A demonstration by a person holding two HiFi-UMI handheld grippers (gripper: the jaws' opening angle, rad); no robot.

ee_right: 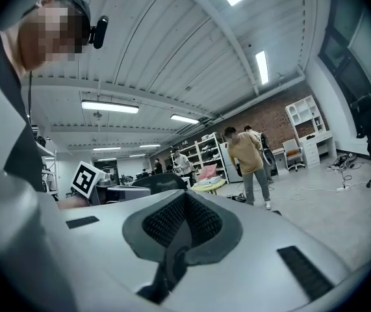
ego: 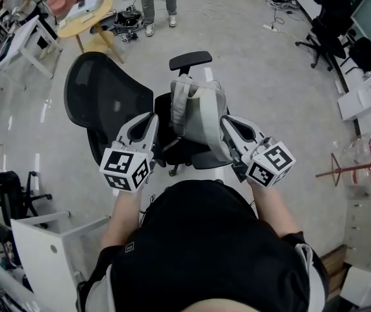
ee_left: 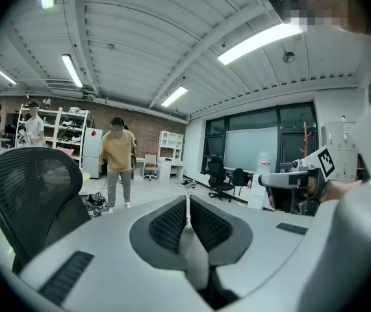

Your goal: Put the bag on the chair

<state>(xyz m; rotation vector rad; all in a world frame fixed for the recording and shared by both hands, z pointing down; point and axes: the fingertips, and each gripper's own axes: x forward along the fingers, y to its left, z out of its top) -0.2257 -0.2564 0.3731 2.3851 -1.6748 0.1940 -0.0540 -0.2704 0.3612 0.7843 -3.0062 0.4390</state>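
Observation:
A light grey backpack (ego: 198,109) hangs upright over the seat of a black mesh office chair (ego: 106,99), held between my two grippers. My left gripper (ego: 151,119) is at the bag's left side. In the left gripper view its jaws (ee_left: 187,203) are shut on a thin grey strap (ee_left: 197,259). My right gripper (ego: 228,123) is at the bag's right side. In the right gripper view its jaws (ee_right: 184,197) are shut on a dark strap (ee_right: 171,255). The chair's backrest (ee_left: 32,194) rises at the left of the left gripper view.
A person in a yellow top (ee_left: 116,164) stands beyond the chair, near a round wooden table (ego: 84,15). A white desk (ego: 42,246) stands at my lower left. Other black chairs (ego: 331,34) and a coat rack (ego: 357,168) are at the right.

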